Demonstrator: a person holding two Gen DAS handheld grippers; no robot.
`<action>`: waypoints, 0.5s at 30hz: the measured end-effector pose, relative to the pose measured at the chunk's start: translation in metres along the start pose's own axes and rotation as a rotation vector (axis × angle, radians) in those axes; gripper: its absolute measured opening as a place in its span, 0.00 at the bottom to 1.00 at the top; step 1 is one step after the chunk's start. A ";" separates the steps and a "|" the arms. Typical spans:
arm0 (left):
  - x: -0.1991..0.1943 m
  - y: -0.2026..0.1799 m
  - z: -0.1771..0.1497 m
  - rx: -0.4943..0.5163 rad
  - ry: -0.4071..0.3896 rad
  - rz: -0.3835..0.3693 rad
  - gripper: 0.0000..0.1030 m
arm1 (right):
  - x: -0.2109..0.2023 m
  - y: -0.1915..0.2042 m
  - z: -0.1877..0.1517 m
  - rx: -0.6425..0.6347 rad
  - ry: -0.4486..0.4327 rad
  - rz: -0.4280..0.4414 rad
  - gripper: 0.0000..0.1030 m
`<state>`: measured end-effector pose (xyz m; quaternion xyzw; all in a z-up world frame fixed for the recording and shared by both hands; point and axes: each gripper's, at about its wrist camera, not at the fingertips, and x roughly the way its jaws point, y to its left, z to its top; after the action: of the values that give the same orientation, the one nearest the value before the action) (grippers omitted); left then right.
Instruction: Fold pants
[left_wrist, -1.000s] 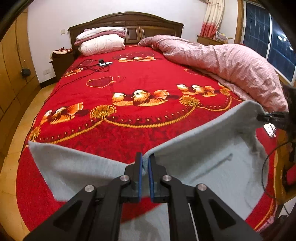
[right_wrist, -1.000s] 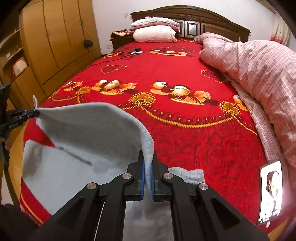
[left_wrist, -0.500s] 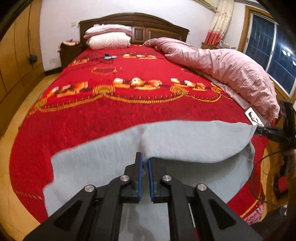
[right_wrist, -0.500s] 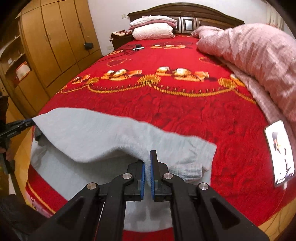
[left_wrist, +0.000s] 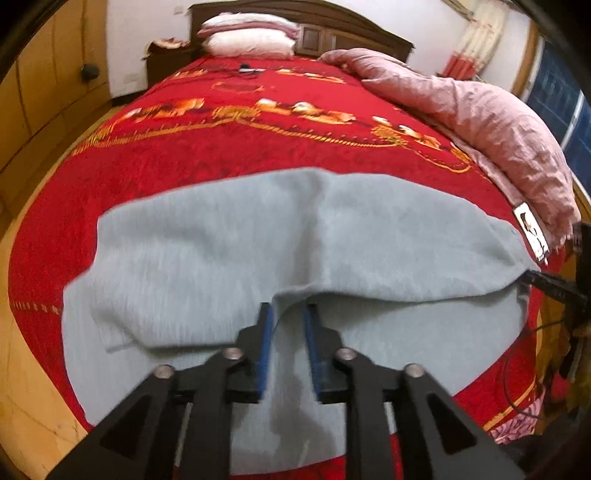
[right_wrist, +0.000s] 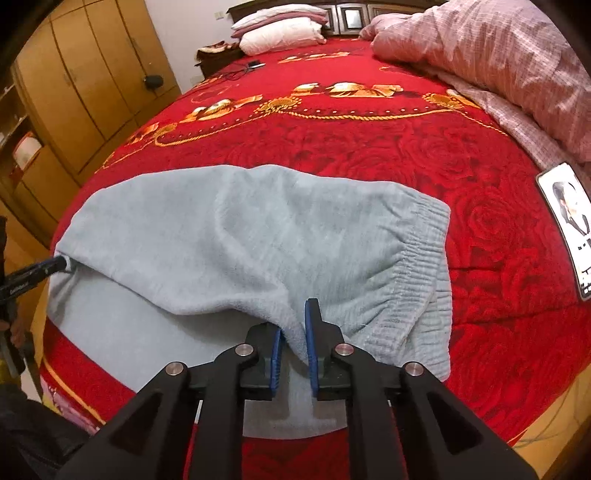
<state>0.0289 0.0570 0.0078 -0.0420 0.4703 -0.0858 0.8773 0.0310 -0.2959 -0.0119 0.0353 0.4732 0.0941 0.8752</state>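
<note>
Grey fleece pants lie folded in half along their length near the foot of a red bedspread. In the left wrist view my left gripper is open, and the folded edge sags loosely between its blue pads. The right gripper is open too, with a lump of the upper layer resting between its parted pads. The ribbed waistband lies at the right in the right wrist view. Each camera catches the other gripper's tip at the pants' far end: the right one and the left one.
A phone lies on the bedspread right of the waistband. A pink quilt is heaped along the right side. Pillows sit at the headboard, a wooden wardrobe stands left, and a cable hangs off the foot edge.
The lifted upper layer of the pants came down toward the near edge and now lies flat over the lower layer. Both grippers went from shut on the fabric to open.
</note>
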 end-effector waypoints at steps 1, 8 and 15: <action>0.000 0.003 -0.003 -0.022 0.004 -0.007 0.30 | -0.001 0.000 -0.001 0.009 -0.002 -0.005 0.15; -0.010 0.015 -0.017 -0.173 0.014 -0.125 0.47 | -0.020 0.009 -0.014 0.050 -0.026 -0.063 0.37; -0.014 0.008 -0.016 -0.213 0.020 -0.196 0.56 | -0.034 -0.002 -0.033 0.120 0.003 -0.057 0.48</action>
<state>0.0092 0.0672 0.0091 -0.1799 0.4793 -0.1211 0.8504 -0.0147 -0.3053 -0.0025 0.0744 0.4803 0.0407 0.8730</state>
